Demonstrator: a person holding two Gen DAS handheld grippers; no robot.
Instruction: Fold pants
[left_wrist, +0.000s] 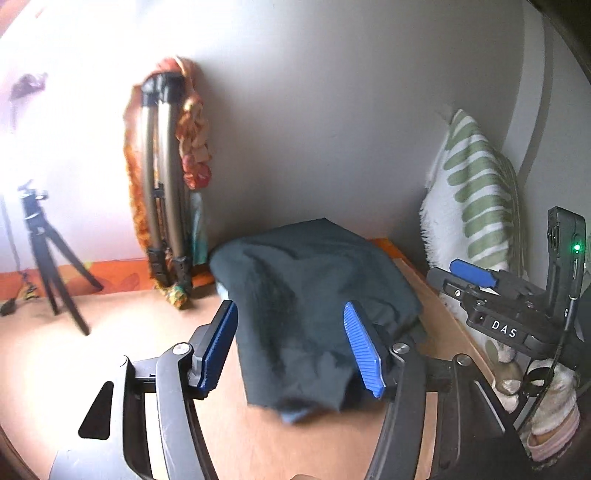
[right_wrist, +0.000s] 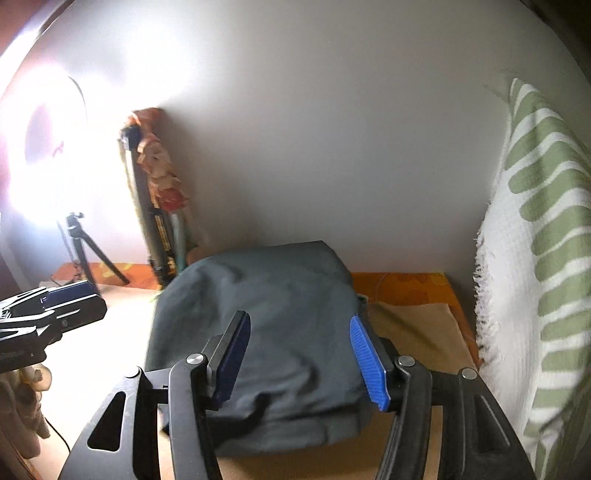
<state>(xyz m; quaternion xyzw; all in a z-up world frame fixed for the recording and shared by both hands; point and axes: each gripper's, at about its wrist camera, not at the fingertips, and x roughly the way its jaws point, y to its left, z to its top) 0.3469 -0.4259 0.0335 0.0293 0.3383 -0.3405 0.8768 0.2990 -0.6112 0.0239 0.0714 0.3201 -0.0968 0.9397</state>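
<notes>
Left wrist view: the dark pants (left_wrist: 314, 306) lie folded into a compact bundle on the tan tabletop (left_wrist: 110, 362), close to the grey wall (left_wrist: 332, 129), with the left gripper (left_wrist: 295, 354) held just in front of them, its blue pads spread apart and gripping nothing. The right gripper (left_wrist: 498, 295) shows at the frame's right edge, near a green-and-white striped cushion (left_wrist: 472, 192). In the right wrist view that gripper (right_wrist: 306, 358) likewise stands released, jaws parted over the near edge of the bundle, no cloth pinched between them. A small tripod (left_wrist: 48, 266) and a folded stand draped in orange fabric (left_wrist: 166, 177) sit off to the left, well apart from the pants. The fold appears complete or nearly so; a loose flap and a sliver of blue lining peek out at the near hem. Finishing well likely means backing both grippers away cleanly so no pad snags the top layer, or tucking that flap under first.
</notes>
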